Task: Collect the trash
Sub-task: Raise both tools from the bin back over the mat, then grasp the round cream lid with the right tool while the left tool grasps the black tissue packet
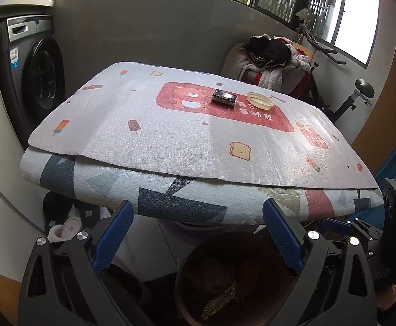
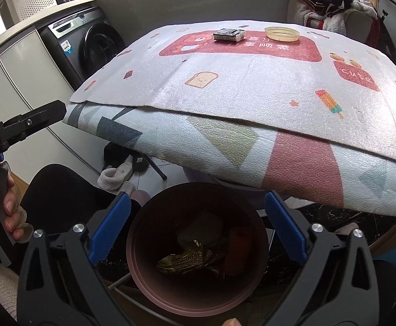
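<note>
The right gripper [image 2: 198,228] is standing with its jaws spread wide and empty above the round brown bin [image 2: 198,296] at the bottom centre of the right wrist frame; crumpled wrappers, one apparently gold foil, are lying inside, though the interior is dark. The left gripper [image 1: 198,231] is likewise hanging open with nothing between its ribbed blue pads, the same bin [image 1: 183,279] showing at the lower centre of its frame. Two items are remaining on the padded, printed foam mat [image 2: 252,87] in the upper centre of both frames: a small dark packet [image 2: 229,34] and, just beside it, a shallow translucent yellow lid [image 2: 281,34]. The packet is looking light, soft and slightly crushable; gripping it across its short sides should be holding it securely. The lid is appearing thin, stiff and smooth, so pinching its upright rim wall is advisable, as a flat grasp risks slipping.
</note>
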A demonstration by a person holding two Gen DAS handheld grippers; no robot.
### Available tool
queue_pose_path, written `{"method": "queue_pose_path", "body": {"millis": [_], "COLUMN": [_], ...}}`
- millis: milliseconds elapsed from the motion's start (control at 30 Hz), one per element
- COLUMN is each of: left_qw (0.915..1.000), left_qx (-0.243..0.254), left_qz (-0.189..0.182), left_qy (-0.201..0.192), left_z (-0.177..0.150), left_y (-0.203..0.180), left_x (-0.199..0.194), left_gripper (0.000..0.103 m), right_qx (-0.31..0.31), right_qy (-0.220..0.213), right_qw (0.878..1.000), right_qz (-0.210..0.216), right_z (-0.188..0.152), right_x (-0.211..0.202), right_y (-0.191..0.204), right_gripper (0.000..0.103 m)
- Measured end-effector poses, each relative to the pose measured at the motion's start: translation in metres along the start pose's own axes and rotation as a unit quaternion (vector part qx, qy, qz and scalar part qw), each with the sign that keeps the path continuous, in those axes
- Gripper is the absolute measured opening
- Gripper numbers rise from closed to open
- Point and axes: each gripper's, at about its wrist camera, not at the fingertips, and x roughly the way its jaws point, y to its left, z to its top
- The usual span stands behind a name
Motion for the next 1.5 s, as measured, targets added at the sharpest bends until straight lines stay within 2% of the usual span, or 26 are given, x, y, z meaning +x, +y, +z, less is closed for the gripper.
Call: {"method": "queue_pose_path", "body": {"millis": [167,300,500,633,700,767,900,1067,1233,1367,1500], "left_qw": [1.0000,0.9999,0.9998,0.9995,0.9994,0.9993,0.9987,0.9980,0.9977,0.9974,0.9974], "left_qx": [-0.001,-0.006,-0.003,0.011,0.013,0.013,0.018,0.021,0.008,0.003,-0.005], "left_qz": [0.008,0.013,0.020,0.030,0.032,0.034,0.038,0.036,0.035,0.040,0.045], "left_qy": [0.001,0.002,0.001,-0.006,-0.008,-0.014,-0.028,-0.047,-0.057,-0.060,-0.056], "left_z": [0.000,-0.001,-0.001,0.002,0.007,0.014,0.034,0.063,0.089,0.104,0.112], "left_y": [0.001,0.004,0.005,0.005,0.007,0.009,0.011,0.014,0.020,0.026,0.034], "left_x": [0.003,0.005,0.010,0.012,0.014,0.016,0.023,0.036,0.053,0.069,0.086], "left_gripper": [0.094,0.094,0.094,0.094,0.094,0.094,0.094,0.094,0.095,0.095,0.095], "right_qx": [0.015,0.035,0.054,0.067,0.069,0.061,0.020,0.012,-0.025,0.004,0.029], "right_qy": [-0.018,-0.050,-0.061,-0.073,-0.084,-0.090,-0.094,-0.085,-0.073,-0.036,-0.007], "right_qw": [0.999,0.997,0.993,0.991,0.991,0.991,0.988,0.992,0.989,0.994,0.993], "right_qz": [-0.024,-0.047,-0.081,-0.088,-0.078,-0.079,-0.124,-0.096,-0.126,-0.104,-0.115], "right_z": [0.004,0.005,0.011,0.028,0.041,0.056,0.094,0.153,0.225,0.273,0.303], "right_x": [-0.003,-0.008,-0.008,-0.011,-0.016,-0.019,-0.016,0.003,0.051,0.104,0.151], "right_y": [-0.010,-0.021,-0.037,-0.054,-0.063,-0.070,-0.080,-0.104,-0.119,-0.140,-0.159], "right_gripper": [0.097,0.097,0.097,0.097,0.097,0.097,0.097,0.097,0.097,0.097,0.097]}}
